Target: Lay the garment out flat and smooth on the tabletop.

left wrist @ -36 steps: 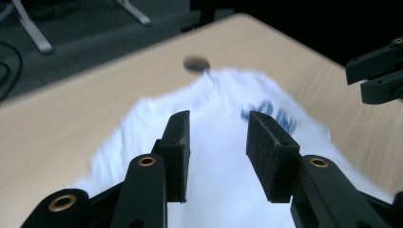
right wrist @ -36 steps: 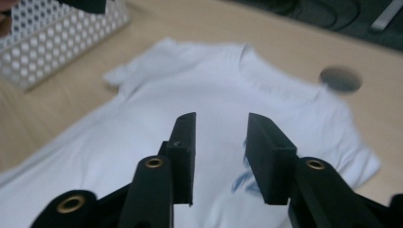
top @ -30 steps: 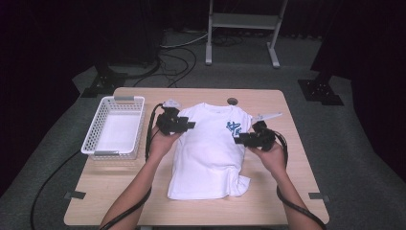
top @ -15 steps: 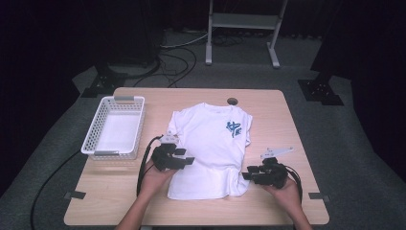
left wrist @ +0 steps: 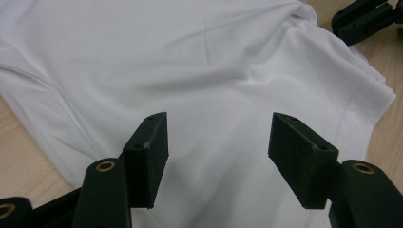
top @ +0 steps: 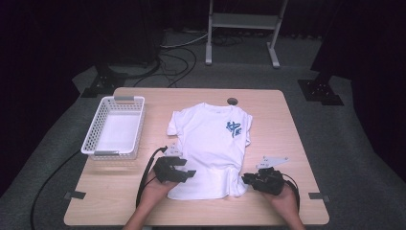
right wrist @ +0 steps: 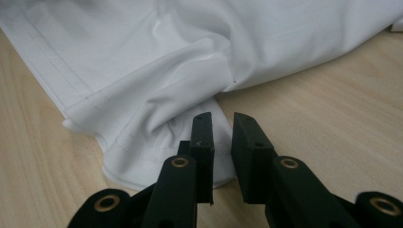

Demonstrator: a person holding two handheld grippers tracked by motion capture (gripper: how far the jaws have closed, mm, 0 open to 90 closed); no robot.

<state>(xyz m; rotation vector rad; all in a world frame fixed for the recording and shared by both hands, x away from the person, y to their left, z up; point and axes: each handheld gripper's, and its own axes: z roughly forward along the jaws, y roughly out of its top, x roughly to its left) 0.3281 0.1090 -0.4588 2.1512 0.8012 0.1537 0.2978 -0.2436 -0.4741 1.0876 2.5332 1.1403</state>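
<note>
- High view: your T-shirt (top: 210, 148) lies flat on the table (top: 297, 143), collar at the far edge, hem toward you, so its long axis runs away from you; the basket (top: 114, 127) sits well to the shirt's left; your left gripper (top: 184, 175) rests over the shirt's near-left hem corner, and your right gripper (top: 248, 180) sits at the near-right hem corner; both are about equally near the hem.
- Left gripper view: your 2 jaws have just been opening and stand wide apart above the shirt's cloth, pinching nothing; the hem runs off to their right.
- Right gripper view: your jaws have just been closing; a narrow gap remains; the bunched hem corner lies just ahead, slightly left, and I judge nothing is pinched yet.
</note>
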